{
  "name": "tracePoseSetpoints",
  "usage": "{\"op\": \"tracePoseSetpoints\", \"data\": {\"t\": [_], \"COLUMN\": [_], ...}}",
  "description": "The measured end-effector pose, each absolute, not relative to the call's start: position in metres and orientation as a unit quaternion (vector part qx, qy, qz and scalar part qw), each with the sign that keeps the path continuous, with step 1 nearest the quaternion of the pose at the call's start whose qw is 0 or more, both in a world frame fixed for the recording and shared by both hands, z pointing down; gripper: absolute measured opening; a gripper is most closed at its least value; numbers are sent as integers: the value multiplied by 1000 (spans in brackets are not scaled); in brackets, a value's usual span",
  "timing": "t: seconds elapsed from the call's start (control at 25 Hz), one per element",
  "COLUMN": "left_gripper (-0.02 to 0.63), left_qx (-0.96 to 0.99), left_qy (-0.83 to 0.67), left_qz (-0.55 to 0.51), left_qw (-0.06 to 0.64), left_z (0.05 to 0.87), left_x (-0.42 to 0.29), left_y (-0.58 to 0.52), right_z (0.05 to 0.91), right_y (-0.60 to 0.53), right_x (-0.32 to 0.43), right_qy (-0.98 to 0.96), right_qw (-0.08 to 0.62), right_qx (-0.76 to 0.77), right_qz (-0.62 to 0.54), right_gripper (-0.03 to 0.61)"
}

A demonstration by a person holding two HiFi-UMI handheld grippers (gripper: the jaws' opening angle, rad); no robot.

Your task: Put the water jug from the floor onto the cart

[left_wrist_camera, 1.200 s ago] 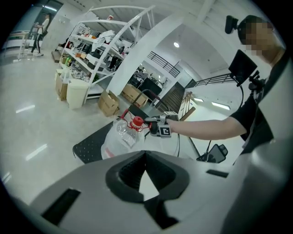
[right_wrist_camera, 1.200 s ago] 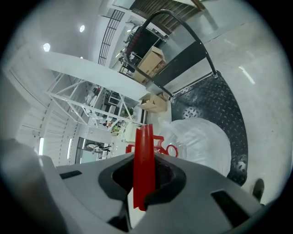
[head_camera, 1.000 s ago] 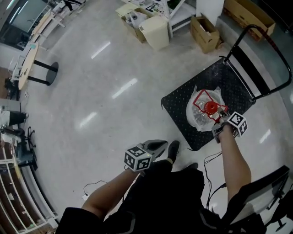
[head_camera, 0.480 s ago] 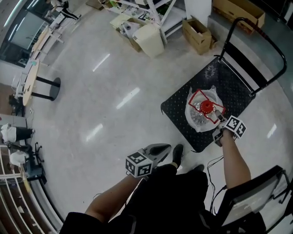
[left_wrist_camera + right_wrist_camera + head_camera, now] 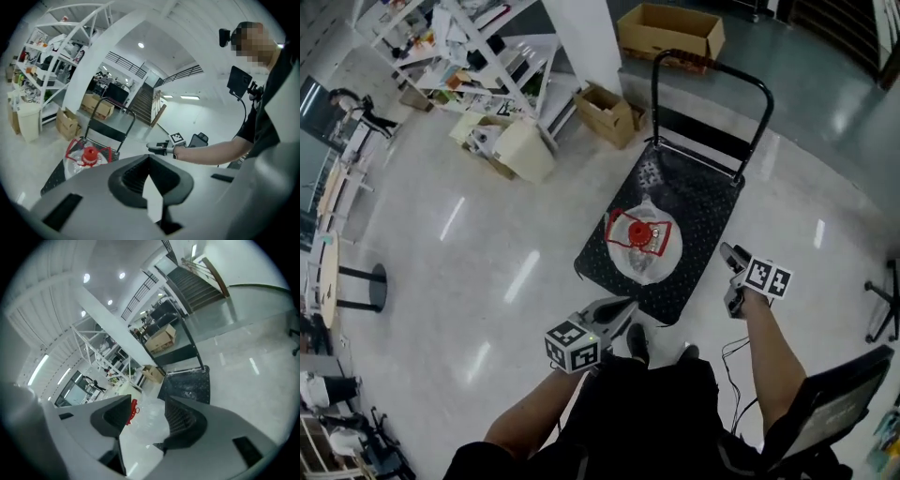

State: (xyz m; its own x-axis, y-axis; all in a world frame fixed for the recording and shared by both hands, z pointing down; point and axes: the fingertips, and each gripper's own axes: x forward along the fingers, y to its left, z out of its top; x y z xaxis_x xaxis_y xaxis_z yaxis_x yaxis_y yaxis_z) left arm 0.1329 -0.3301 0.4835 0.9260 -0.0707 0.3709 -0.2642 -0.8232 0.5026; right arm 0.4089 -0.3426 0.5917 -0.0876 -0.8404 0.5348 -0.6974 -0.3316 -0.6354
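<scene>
The right tool [image 5: 728,253] is open: its jaws stand apart with nothing between them. It hangs over the floor [image 5: 487,216] outside the right edge of the bench [image 5: 703,211], near the near right corner. The left tool [image 5: 630,304] is closed on nothing, its jaw tips meeting, just off the near edge.

The bench is a black platform cart with a textured deck and a tubular push handle [image 5: 712,89] at its far edge. The water jug [image 5: 645,258] stands upright on the deck, in the near half and closer to the left edge. It is clear, with a red cap [image 5: 639,232] and a red carrying frame.

The floor is pale, glossy and reflective. Beyond the far edge stand cardboard boxes [image 5: 670,33], a white pillar [image 5: 581,42] and white shelving [image 5: 478,47].
</scene>
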Motion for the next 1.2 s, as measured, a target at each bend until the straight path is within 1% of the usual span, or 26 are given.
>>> {"op": "tracePoseSetpoints", "data": {"t": [0.12,0.2,0.32,0.48,0.6,0.68,0.72,0.84,0.92,0.96,1.0,1.08,1.12,1.2], "left_gripper": [0,0,0,0,0,0,0,0,0,0,0,0,0,0], "left_qx": [958,966,973,980,981,980,979,975,972,973,974,974,971,963], "left_qy": [-49,-34,-16,40,84,107,114,135,158,169,177,196,212,250], "left_qz": [154,130,108,87,82,92,96,97,99,102,106,111,109,97], "left_qw": [238,222,202,172,158,142,140,147,140,123,91,-2,-33,-41], "left_z": [453,431,398,353,336,338,340,336,331,329,328,322,314,298], "left_x": [179,213,259,318,353,369,374,376,370,363,355,335,323,289], "left_y": [-315,-306,-295,-247,-201,-172,-160,-136,-127,-122,-114,-88,-70,-35], "right_z": [525,485,433,371,344,336,333,326,322,323,324,323,321,315], "right_y": [-287,-250,-202,-125,-67,-32,-17,7,14,18,22,28,31,39], "right_x": [434,453,475,497,513,520,520,510,497,487,477,456,443,411], "right_qy": [595,606,617,617,585,561,555,547,530,523,519,526,532,533], "right_qw": [146,169,152,90,80,82,80,59,56,57,57,53,49,37], "right_qx": [-674,-684,-709,-749,-781,-798,-803,-816,-829,-833,-836,-832,-829,-832], "right_qz": [-411,-369,-305,-224,-204,-204,-200,-179,-171,-170,-171,-167,-162,-152], "right_gripper": [221,221,209,117,79,29,2,2,2,2,2,2,2,2]}}
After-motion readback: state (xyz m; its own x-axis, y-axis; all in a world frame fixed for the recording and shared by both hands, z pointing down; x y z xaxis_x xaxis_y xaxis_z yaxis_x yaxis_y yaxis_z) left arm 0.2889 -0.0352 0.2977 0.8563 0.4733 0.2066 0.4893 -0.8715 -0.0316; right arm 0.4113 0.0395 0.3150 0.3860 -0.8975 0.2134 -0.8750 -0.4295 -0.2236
